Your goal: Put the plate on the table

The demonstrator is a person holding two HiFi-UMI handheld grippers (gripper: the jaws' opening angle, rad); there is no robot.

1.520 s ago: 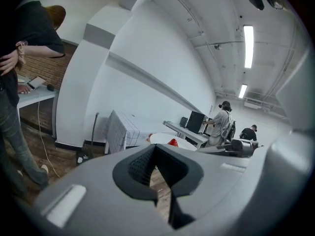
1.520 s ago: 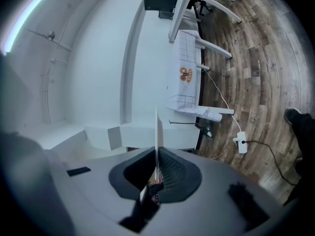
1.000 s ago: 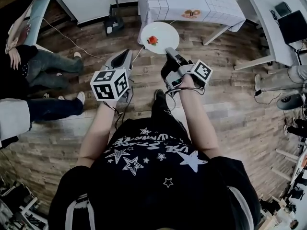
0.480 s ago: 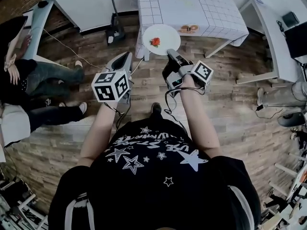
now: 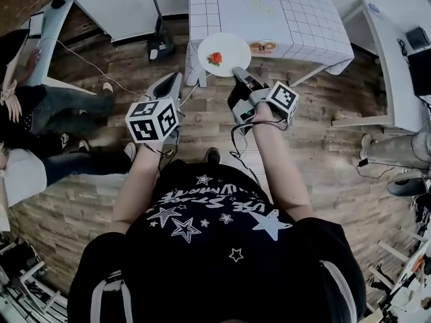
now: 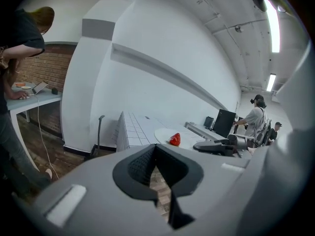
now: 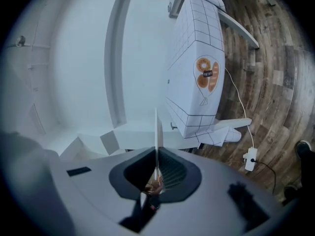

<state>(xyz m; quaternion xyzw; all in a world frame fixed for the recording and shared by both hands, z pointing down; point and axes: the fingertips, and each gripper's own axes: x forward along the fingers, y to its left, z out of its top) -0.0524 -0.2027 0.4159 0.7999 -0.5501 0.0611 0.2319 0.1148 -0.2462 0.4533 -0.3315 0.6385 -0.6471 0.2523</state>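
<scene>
Right gripper [image 5: 237,73]: fingers clenched on the rim of the white plate [image 5: 224,49] away from the surface [image 5: 289,12]; the plate hangs in the air at the surface's near edge, not set down. Left gripper [image 5: 176,78]: fingers closed together, empty. Risk: one-rim pinch, so any tilt could roll the red fruit [image 5: 215,58] (probably a strawberry) off; a low approach would knock the plate on the surface's edge. Right gripper view gives the plate edge-on only; left gripper view shows its top and the fruit.
</scene>
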